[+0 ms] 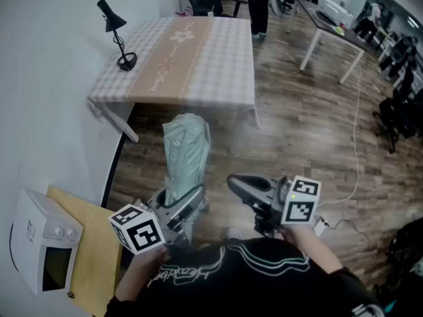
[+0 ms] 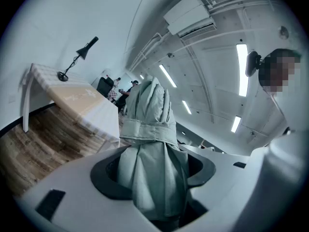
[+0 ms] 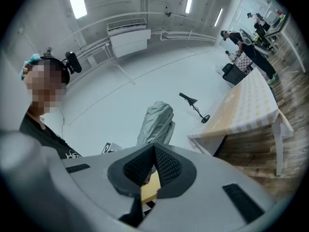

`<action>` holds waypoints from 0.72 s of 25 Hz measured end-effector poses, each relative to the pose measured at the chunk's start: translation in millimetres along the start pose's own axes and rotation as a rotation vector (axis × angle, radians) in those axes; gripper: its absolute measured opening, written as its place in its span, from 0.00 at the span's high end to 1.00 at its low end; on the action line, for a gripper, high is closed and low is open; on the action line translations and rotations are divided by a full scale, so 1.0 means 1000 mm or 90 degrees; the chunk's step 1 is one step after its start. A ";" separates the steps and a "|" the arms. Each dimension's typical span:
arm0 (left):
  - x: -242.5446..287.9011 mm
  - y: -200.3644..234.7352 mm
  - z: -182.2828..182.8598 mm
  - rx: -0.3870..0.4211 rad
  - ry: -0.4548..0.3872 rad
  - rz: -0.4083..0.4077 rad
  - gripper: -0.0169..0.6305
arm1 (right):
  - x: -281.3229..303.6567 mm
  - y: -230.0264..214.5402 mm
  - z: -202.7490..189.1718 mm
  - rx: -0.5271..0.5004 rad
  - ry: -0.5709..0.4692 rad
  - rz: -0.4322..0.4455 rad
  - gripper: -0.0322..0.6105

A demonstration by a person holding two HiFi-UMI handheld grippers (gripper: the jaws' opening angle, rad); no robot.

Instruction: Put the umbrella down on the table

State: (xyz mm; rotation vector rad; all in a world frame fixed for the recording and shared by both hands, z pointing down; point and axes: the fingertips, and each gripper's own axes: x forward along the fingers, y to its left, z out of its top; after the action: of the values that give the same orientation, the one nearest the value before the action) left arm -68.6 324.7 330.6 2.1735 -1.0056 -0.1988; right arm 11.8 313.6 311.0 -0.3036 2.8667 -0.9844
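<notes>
Clamping the folded umbrella (image 1: 186, 152) in the left hand-held gripper (image 1: 182, 207), long axis running ahead toward the desk (image 1: 218, 58), well apart and not yet over it; right hand-held gripper (image 1: 248, 189) pressed together, empty, alongside.

Pale green umbrella (image 1: 186, 150), grey-checked tablecloth (image 1: 221, 65) with beige band, black lamp (image 1: 126, 61).

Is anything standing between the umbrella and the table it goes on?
Nothing visible does: only wooden floor lies between the umbrella and the table. A black lamp stands near the tabletop's left edge; the rest is bare.
</notes>
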 end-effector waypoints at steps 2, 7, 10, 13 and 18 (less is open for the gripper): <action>0.000 0.001 0.000 -0.003 0.003 -0.001 0.58 | 0.000 -0.001 0.000 0.000 -0.001 -0.006 0.93; 0.000 0.002 0.001 -0.003 0.007 -0.005 0.58 | 0.001 -0.001 0.000 0.000 -0.011 -0.013 0.93; 0.002 0.002 0.004 0.010 0.009 -0.012 0.58 | 0.001 0.000 0.001 -0.004 -0.016 -0.011 0.93; 0.009 0.000 0.008 0.017 0.012 -0.015 0.58 | 0.000 -0.003 0.006 -0.007 -0.018 -0.013 0.93; 0.032 -0.006 0.012 0.029 0.022 -0.022 0.58 | -0.013 -0.017 0.020 -0.009 -0.036 -0.024 0.93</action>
State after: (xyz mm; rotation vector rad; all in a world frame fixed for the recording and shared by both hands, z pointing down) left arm -48.2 297.4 322.9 2.2291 -0.9629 -0.1554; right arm 29.8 291.8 306.0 -0.3811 2.8276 -0.9466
